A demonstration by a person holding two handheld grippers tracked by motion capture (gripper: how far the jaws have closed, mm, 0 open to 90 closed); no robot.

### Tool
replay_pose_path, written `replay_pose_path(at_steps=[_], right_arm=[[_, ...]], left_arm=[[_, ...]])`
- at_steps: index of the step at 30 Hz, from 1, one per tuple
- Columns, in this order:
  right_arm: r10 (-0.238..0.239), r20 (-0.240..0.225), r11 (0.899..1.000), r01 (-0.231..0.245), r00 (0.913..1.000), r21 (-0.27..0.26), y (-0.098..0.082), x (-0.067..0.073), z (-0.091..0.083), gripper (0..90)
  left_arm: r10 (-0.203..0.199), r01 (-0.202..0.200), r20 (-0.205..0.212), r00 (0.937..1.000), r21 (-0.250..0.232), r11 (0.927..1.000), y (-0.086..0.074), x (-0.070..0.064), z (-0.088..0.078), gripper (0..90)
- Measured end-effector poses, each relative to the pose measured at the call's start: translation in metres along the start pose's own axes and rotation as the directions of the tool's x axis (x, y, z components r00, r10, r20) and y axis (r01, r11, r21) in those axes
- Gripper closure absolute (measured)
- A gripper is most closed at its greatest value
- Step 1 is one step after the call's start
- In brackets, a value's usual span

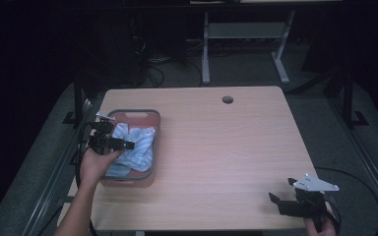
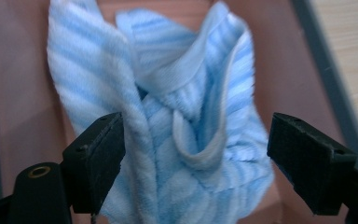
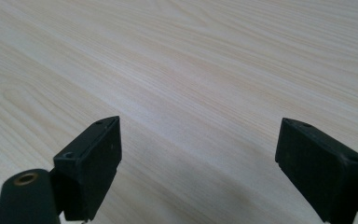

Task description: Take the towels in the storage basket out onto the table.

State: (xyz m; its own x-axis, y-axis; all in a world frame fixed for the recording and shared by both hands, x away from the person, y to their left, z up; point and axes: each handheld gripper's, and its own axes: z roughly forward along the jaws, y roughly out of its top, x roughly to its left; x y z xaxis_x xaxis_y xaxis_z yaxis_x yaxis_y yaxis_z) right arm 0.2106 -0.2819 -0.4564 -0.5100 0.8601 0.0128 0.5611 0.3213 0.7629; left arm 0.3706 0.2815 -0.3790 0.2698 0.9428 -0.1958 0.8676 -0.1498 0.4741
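A crumpled light-blue striped towel [image 1: 137, 146] lies in a reddish-brown bin [image 1: 142, 115] with a grey rim, at the table's left side. My left gripper [image 1: 124, 144] hangs over the bin's left part, held by a hand coming from the lower left. In the left gripper view its jaws stand wide apart just above the towel [image 2: 186, 116], whose folds bulge up between them; the pads are not pressing on it. The bin's inner wall [image 2: 23, 93] shows around the cloth. My right gripper [image 1: 277, 200] rests low at the table's front right corner, open over bare wood [image 3: 198, 163].
The light wooden table [image 1: 216, 147] has a round cable hole [image 1: 227, 100] near its far edge. Beyond it stands a desk frame with grey legs [image 1: 205, 54] and cables on the dark floor. Metal rails run along both sides of the table.
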Motion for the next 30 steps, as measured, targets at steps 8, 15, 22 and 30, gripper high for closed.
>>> replay_pose_path(at_steps=[8,15,22,30], right_arm=[[-0.018,-0.009,1.000,0.018,0.9998,-0.001,0.002,0.003,0.002,13.8],[-0.013,-0.005,1.000,0.013,0.9999,-0.004,0.001,0.001,0.001,13.8],[-0.022,-0.011,1.000,0.022,0.9997,-0.001,0.001,0.003,0.002,13.8],[-0.024,-0.010,1.000,0.024,0.9997,-0.007,0.002,0.003,0.002,13.8]], left_arm=[[0.017,-0.013,-0.036,0.9992,0.095,0.9954,-0.002,0.001,0.025,19.4],[0.047,-0.033,-0.086,0.9952,0.155,0.9873,0.003,-0.007,0.038,21.5],[0.081,-0.048,-0.140,0.9869,0.223,0.9737,0.003,-0.010,0.047,27.6],[0.155,-0.096,-0.182,0.9710,0.297,0.9501,0.010,-0.018,0.050,42.6]])
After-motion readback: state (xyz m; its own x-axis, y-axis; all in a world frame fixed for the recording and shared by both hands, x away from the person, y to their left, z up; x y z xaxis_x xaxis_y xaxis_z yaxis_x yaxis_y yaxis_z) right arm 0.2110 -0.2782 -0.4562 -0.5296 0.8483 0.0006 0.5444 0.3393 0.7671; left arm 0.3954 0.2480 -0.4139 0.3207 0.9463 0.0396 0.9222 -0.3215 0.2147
